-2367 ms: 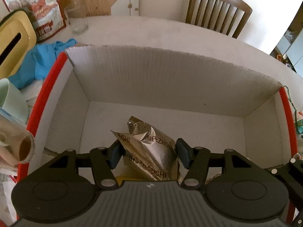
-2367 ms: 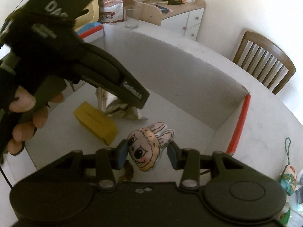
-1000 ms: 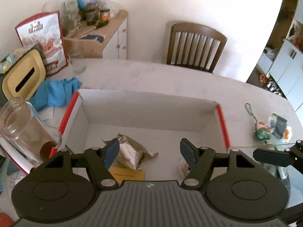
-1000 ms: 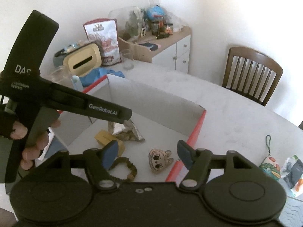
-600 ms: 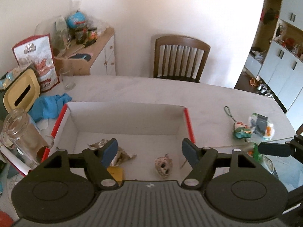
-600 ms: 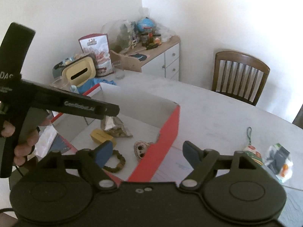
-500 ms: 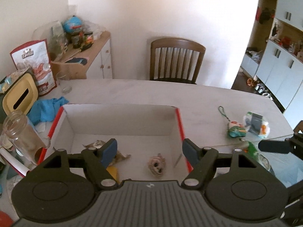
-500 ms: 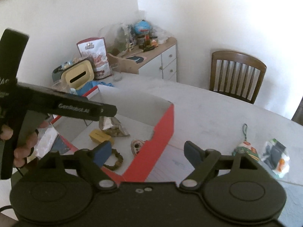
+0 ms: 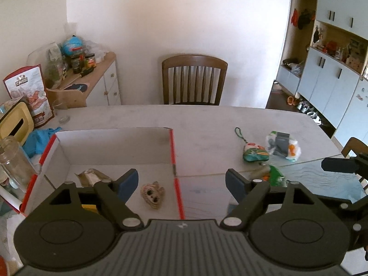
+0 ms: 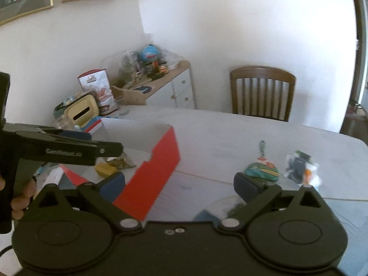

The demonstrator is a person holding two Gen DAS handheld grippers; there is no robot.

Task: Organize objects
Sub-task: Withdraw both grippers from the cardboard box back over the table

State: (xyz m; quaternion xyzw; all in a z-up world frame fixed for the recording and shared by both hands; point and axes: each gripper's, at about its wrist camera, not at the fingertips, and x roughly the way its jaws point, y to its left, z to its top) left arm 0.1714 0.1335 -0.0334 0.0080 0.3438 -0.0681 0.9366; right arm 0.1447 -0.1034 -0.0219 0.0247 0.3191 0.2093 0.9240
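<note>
The red-edged cardboard box holds a foil packet, a bunny-face charm and a yellow box. My left gripper hovers over the box's right wall, its jaws opening with nothing between them. My right gripper hangs over the table beside the box's red wall; its jaws are opening wide and hold nothing. To the right on the table lie a green pouch with a cord and a white plastic packet. A hand holds the left gripper.
A wooden chair stands behind the table and a cluttered sideboard at the back left. Left of the box are a glass jar, a blue cloth, a yellow tissue holder and a snack bag.
Both grippers have let go, the left of the foil packet and the right of the bunny charm, which now lie in the box. Both have pulled back, swung right and opened wider.
</note>
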